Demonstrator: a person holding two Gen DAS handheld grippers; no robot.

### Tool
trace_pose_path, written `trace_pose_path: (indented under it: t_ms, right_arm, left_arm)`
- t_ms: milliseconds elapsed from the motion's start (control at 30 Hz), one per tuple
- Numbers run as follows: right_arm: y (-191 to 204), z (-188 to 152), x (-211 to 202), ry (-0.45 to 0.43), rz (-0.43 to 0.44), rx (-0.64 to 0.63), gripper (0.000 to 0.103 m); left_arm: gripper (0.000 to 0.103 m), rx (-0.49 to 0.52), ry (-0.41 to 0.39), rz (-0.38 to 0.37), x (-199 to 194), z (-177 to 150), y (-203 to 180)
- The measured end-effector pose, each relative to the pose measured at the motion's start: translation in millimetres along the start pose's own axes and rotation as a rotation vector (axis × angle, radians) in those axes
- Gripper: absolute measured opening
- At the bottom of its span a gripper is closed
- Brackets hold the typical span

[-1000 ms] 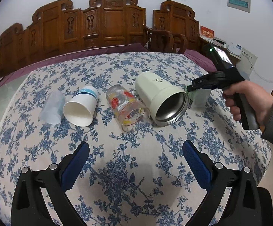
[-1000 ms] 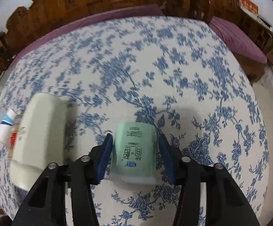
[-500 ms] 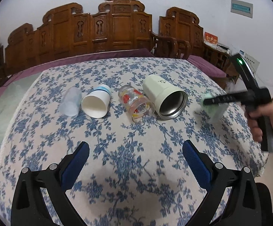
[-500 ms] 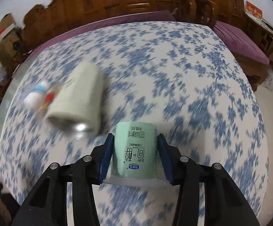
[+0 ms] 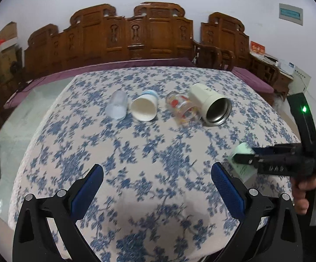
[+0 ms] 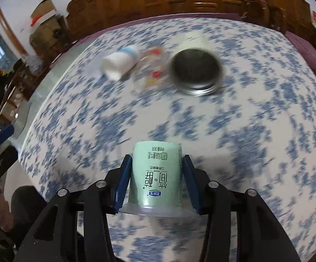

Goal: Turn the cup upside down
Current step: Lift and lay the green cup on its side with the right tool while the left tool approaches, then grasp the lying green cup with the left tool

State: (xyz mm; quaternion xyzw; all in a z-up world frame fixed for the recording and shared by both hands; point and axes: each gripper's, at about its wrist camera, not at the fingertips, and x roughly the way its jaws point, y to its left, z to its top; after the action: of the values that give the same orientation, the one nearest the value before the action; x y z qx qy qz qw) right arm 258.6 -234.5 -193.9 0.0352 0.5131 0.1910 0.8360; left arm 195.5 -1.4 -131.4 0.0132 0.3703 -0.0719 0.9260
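My right gripper (image 6: 155,166) is shut on a pale green yogurt cup (image 6: 156,174), its base pointing away from me and its rim toward the camera, held above the tablecloth. In the left wrist view the same cup (image 5: 242,159) shows tilted in the right gripper (image 5: 251,156) at the table's right side. My left gripper (image 5: 156,183) is open and empty over the near part of the table.
Several cups lie on their sides in a row on the blue-flowered tablecloth (image 5: 136,152): a clear plastic cup (image 5: 117,107), a white paper cup (image 5: 144,108), a printed glass (image 5: 183,109) and a cream steel mug (image 5: 211,104). Carved wooden chairs (image 5: 153,32) stand behind.
The right gripper has carried the green cup away from the cream mug, toward the near right of the table, and turned. The left gripper has drawn back and stayed open.
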Motion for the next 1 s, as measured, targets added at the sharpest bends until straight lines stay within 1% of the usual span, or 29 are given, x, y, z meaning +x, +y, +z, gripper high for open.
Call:
trace_pose_path:
  t_ms: [133, 200, 233, 333, 367, 400, 500, 533, 600, 767, 833, 867, 900, 933, 1000]
  right_arm:
    - [17, -5, 15, 0.01, 0.01, -0.003, 0.05]
    - [19, -5, 19, -0.001, -0.011, -0.001, 0.051]
    - [20, -5, 18, -0.017, -0.007, -0.001, 0.051]
    - [17, -6, 5, -0.07, 0.023, 0.021, 0.061]
    - [16, -7, -5, -0.103, 0.028, 0.021, 0.062]
    - [15, -7, -11, -0.118, 0.026, 0.018, 0.062]
    - [8, -18, -41, -0.194, -0.042, -0.002, 0.062]
    - [4, -25, -51, -0.227, -0.09, -0.007, 0.062]
    - [-4, -40, -64, -0.277, -0.15, -0.011, 0.062]
    - [-28, -66, -81, -0.356, -0.228, -0.007, 0.062]
    - [-36, -72, -83, -0.363, -0.24, -0.006, 0.062]
    - [-40, -74, -83, -0.362, -0.239, 0.0, 0.062]
    - [-44, -76, -83, -0.36, -0.235, 0.008, 0.062]
    - [-47, -78, -82, -0.36, -0.231, 0.013, 0.062]
    - [-49, -79, -79, -0.358, -0.23, 0.014, 0.062]
  left_arm:
    - [0.095, -0.019, 0.01, 0.013, -3, -6, 11]
    - [0.095, -0.023, 0.012, 0.02, -4, -7, 14]
    - [0.095, -0.027, 0.013, 0.021, -5, -7, 16]
    - [0.095, -0.041, 0.019, 0.014, -7, -4, 17]
    - [0.095, -0.038, 0.02, 0.011, -7, -3, 16]
    - [0.095, -0.033, 0.019, 0.011, -7, -1, 14]
    - [0.095, 0.0, 0.025, 0.006, -6, 7, 0]
    - [0.095, 0.007, 0.03, -0.001, -5, 10, -4]
    - [0.095, 0.02, 0.047, -0.021, 0, 16, -16]
    - [0.094, 0.072, 0.09, -0.043, 16, 29, -51]
    - [0.091, 0.088, 0.119, -0.049, 26, 33, -63]
    - [0.086, 0.09, 0.132, -0.054, 30, 34, -67]
    - [0.082, 0.09, 0.157, -0.057, 38, 35, -71]
    - [0.08, 0.078, 0.202, -0.075, 49, 37, -75]
    - [0.074, 0.055, 0.249, -0.1, 61, 38, -79]
